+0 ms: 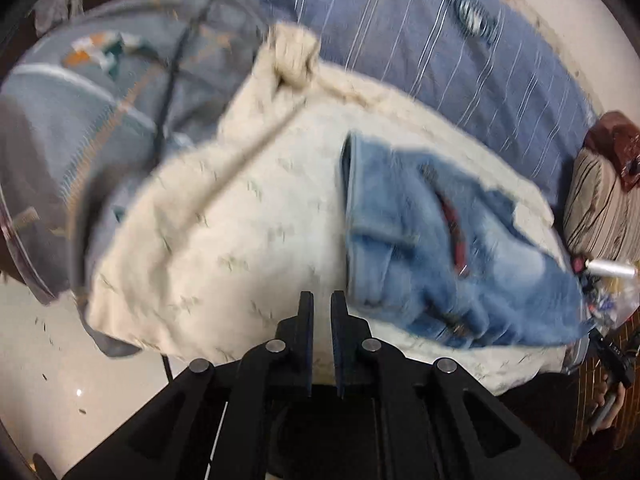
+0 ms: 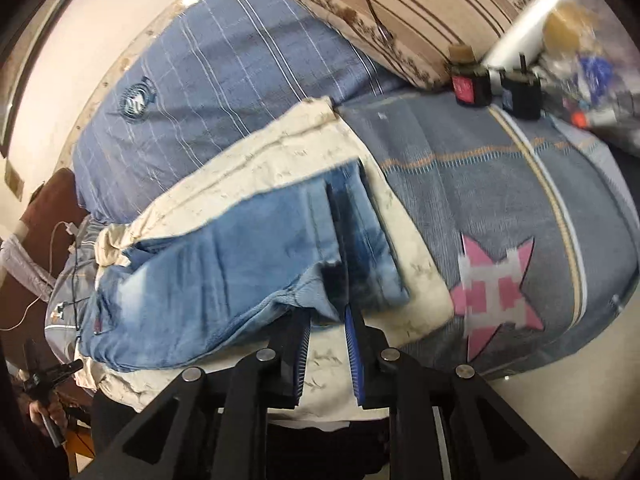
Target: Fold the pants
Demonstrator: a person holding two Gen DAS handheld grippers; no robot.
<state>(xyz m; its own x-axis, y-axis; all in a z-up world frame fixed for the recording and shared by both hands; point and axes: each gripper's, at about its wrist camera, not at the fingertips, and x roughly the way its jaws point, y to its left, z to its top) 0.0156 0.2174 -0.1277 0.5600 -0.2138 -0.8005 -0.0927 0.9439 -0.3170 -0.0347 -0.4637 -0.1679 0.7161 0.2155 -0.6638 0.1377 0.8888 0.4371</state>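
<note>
Here the work surface is a bed (image 1: 500,60) with a blue striped sheet on it, thin white lines running along the cloth. A cream cloth (image 1: 240,220) lies on top of the bed, soft and lumpy, with small leaf marks printed on it. Beside it lies a grey-blue blanket (image 2: 500,184) with a pink star patch (image 2: 498,292) and a yellow and white band. A striped brown and cream pillow (image 2: 420,12) sits at the far end of the bed, and some small black boxes (image 2: 496,88) stand near it. The floor (image 1: 60,360) next to the bed is pale and shiny.

The pants (image 1: 440,248) are blue denim, faded in spots, with thick seams. They lie folded over on the cream cloth, in a long bunched shape. In the left wrist view they sit to the right of the jaws, with a little red showing in a fold.

The left gripper (image 1: 322,300) is black, and its jaws are almost together with nothing between them; it hangs over the cream cloth, just beside the pants' edge.

The right gripper (image 2: 328,316) has blue ridged pads (image 2: 353,344). Its jaws stand a little apart, right at the edge of the denim. I cannot tell if they pinch the cloth.
</note>
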